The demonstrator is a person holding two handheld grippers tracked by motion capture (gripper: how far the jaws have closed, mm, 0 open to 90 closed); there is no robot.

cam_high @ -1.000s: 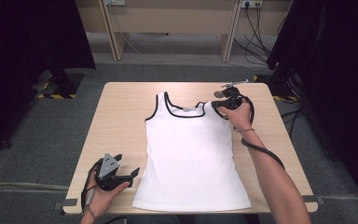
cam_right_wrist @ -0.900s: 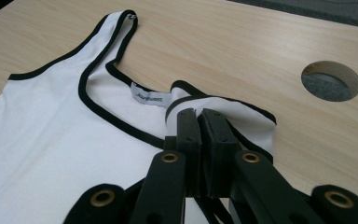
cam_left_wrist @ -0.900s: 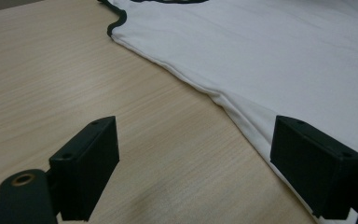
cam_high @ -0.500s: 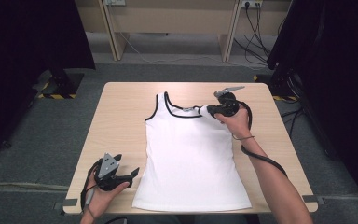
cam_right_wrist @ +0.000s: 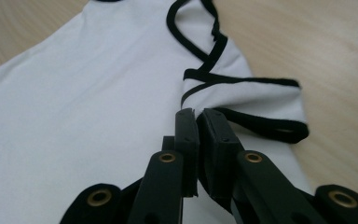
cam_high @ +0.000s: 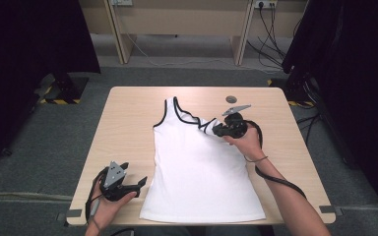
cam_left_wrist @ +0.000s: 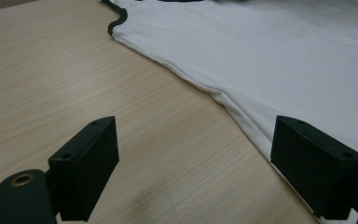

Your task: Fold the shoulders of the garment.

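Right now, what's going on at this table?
A person is working a white tank top spread on the wooden table with two handheld grippers. The right gripper is shut on the top's right shoulder strap and has it bunched inward over the body. The left gripper sits open at the near left hem, one jaw over bare table, the other at the fabric's edge, gripping nothing.
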